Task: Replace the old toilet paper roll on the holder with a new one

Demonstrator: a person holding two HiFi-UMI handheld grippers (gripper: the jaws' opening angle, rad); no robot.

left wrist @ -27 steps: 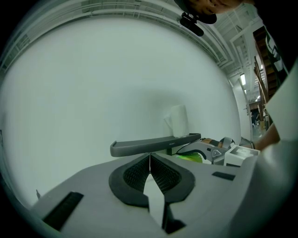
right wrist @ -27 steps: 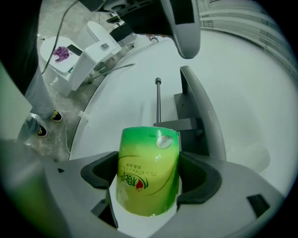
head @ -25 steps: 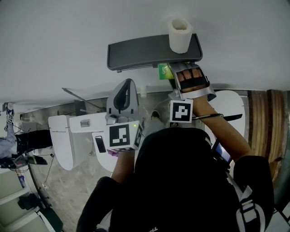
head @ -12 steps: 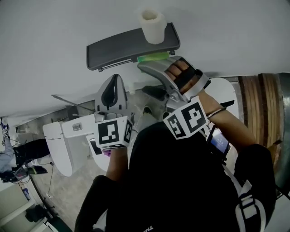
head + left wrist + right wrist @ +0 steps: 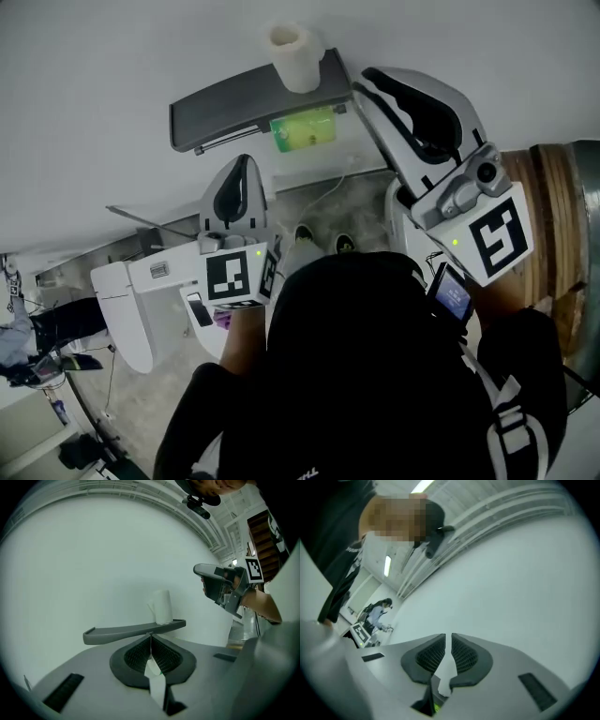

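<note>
A white toilet paper roll (image 5: 298, 58) (image 5: 162, 605) stands upright on the right end of the grey wall shelf of the holder (image 5: 225, 112) (image 5: 126, 633). A green piece (image 5: 303, 129) hangs under the shelf. My left gripper (image 5: 242, 164) (image 5: 151, 637) points level at the shelf from below and in front; its jaws are shut and hold nothing. My right gripper (image 5: 367, 82) (image 5: 199, 571) (image 5: 448, 637) is raised to the right of the shelf and aims at the bare wall. Its jaws have just been closing and stand together with nothing between them.
A white toilet (image 5: 141, 281) stands low at the left. A wood-coloured column (image 5: 553, 216) rises at the right. A small lit screen (image 5: 452, 295) sits by my right forearm. A person (image 5: 377, 613) works far off in the room.
My right gripper has left the green piece under the shelf, risen to the shelf's right and rolled over. The left gripper has barely shifted.
</note>
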